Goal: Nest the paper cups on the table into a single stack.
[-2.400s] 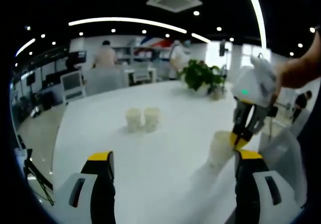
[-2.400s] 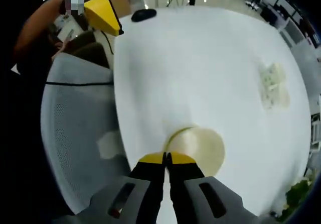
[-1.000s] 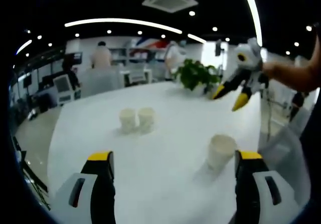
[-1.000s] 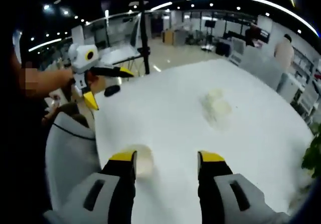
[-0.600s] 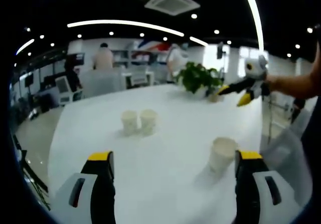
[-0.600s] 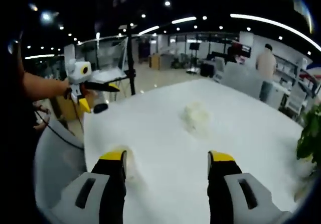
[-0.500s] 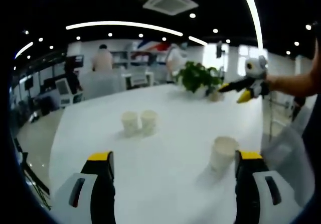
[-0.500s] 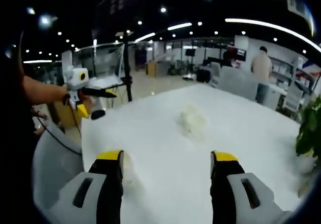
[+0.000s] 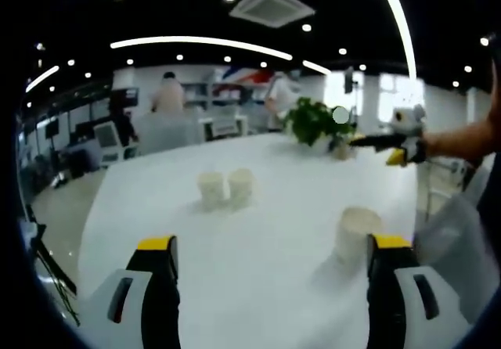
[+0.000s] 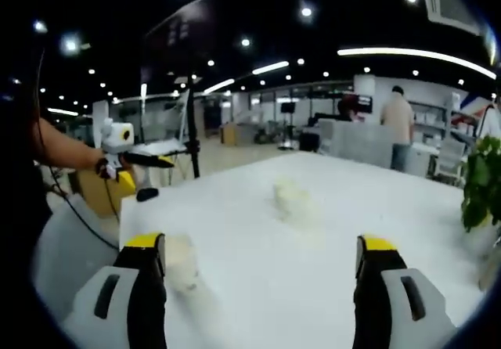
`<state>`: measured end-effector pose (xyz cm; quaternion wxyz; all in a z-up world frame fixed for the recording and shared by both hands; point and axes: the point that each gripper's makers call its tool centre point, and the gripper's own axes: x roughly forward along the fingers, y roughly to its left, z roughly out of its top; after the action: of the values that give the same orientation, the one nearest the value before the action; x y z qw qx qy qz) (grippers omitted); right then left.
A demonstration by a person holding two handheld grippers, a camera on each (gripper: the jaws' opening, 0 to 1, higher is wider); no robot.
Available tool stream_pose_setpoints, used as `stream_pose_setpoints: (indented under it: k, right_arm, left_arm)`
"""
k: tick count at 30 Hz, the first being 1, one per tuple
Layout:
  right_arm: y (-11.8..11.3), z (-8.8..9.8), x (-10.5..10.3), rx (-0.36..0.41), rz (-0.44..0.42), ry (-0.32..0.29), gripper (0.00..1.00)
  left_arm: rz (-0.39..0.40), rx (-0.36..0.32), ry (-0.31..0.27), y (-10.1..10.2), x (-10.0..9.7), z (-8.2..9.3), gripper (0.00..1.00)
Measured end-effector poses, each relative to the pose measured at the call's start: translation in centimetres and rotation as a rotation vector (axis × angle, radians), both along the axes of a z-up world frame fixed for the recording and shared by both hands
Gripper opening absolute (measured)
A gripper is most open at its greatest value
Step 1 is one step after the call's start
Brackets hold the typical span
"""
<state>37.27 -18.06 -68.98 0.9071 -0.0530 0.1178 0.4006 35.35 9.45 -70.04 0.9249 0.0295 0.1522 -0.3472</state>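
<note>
While both grippers hang over the white table (image 9: pixel 266 247):
Cups: three pale paper cups.
Pair: two cups (image 9: pixel 225 188) stand side by side mid-table, upright.
Single cup (image 9: pixel 356 235): near the table edge, open top up.
Left gripper (image 9: pixel 270 249): jaws wide apart, holding nothing.
Right gripper (image 10: pixel 262 249): jaws wide apart, holding nothing.

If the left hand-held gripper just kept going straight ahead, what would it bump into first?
Probably the pair of paper cups standing side by side mid-table, roughly centred between its open jaws. The single paper cup sits off to the right.
</note>
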Motion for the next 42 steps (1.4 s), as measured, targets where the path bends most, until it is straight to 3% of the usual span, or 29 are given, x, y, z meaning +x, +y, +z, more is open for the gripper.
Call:
stream_pose_setpoints:
  k: [14, 19, 23, 26, 31, 33, 37, 39, 42]
  right_arm:
    - [-1.2, -0.6, 0.5, 0.008, -0.037, -0.003, 1.00]
    - [-1.4, -0.9, 1.4, 0.016, -0.052, -0.013, 1.00]
    - [-1.3, -1.1, 2.1, 0.025, -0.061, -0.019, 1.00]
    - [-1.3, -1.1, 2.9, 0.039, -0.075, -0.024, 1.00]
    - [-0.9, -1.3, 4.2, 0.034, -0.072, -0.041, 1.00]
    - [-0.7, -1.2, 4.9, 0.034, -0.071, -0.049, 1.00]
    - [0.1, -1.0, 6.1, 0.025, -0.067, -0.061, 1.00]
    - [0.5, -0.8, 6.5, 0.022, -0.067, -0.065, 1.00]
    - [1.0, -0.6, 7.1, 0.034, -0.073, -0.067, 1.00]
  left_arm:
    - [0.018, -0.012, 0.000, 0.1, 0.6, 0.2, 0.99]
    - [0.014, 0.027, -0.010, -0.2, 0.6, 0.8, 0.99]
    - [0.041, -0.038, 0.061, -0.3, 0.5, 0.8, 0.99]
    - [0.038, 0.006, 0.020, -0.5, 0.6, 0.8, 0.99]
    - [0.017, 0.026, 0.007, -0.9, 0.5, 0.7, 0.99]
    - [0.021, 0.034, -0.042, -0.8, 0.8, 1.2, 0.99]
    - [0.045, 0.034, -0.044, -0.5, 1.2, 1.5, 0.99]
    - [0.030, 0.015, -0.033, -0.8, 1.4, 1.6, 0.99]
    - [0.005, 0.043, -0.015, -1.1, 1.5, 1.0, 0.99]
